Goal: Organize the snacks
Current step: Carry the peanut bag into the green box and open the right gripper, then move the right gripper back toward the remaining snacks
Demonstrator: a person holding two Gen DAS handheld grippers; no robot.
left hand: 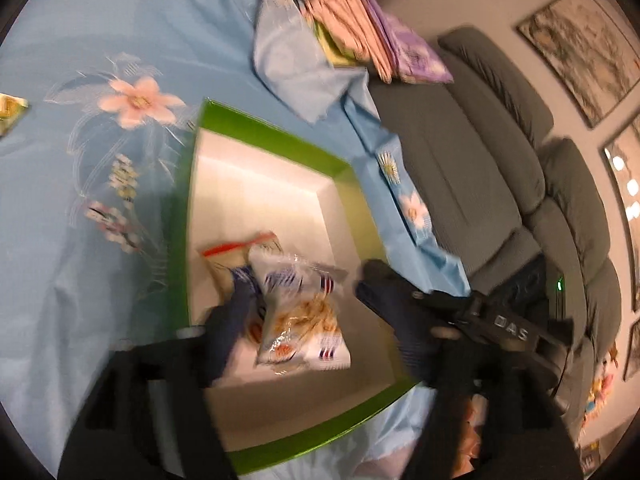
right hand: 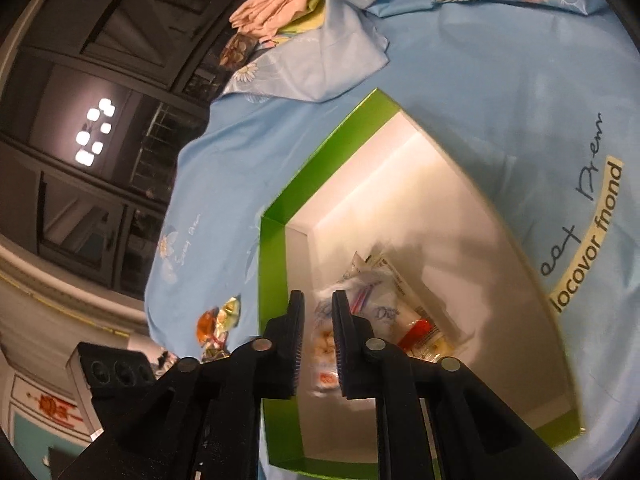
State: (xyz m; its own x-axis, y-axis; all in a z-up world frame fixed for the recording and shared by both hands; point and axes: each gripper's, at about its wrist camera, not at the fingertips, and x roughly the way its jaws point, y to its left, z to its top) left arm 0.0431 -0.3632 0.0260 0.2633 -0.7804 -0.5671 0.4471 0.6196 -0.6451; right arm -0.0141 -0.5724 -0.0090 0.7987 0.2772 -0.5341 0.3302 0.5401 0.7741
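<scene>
A green box with a white inside [left hand: 256,132] lies on a blue flowered cloth; it also shows in the right wrist view [right hand: 276,248]. Two snack packets lie inside: a white one with blue and red print [left hand: 304,312] on top of one with a red strip [left hand: 236,252]; both show in the right wrist view [right hand: 384,304]. My left gripper [left hand: 300,292] is open over the box, its fingers either side of the white packet. My right gripper [right hand: 318,300] hovers above the box, jaws a narrow gap apart and holding nothing.
A loose snack in orange and yellow wrap [right hand: 218,324] lies on the cloth left of the box. Another packet [left hand: 10,110] sits at the far left. Folded pink and purple cloths [left hand: 372,36] are stacked behind. A grey sofa [left hand: 500,168] stands beside the table.
</scene>
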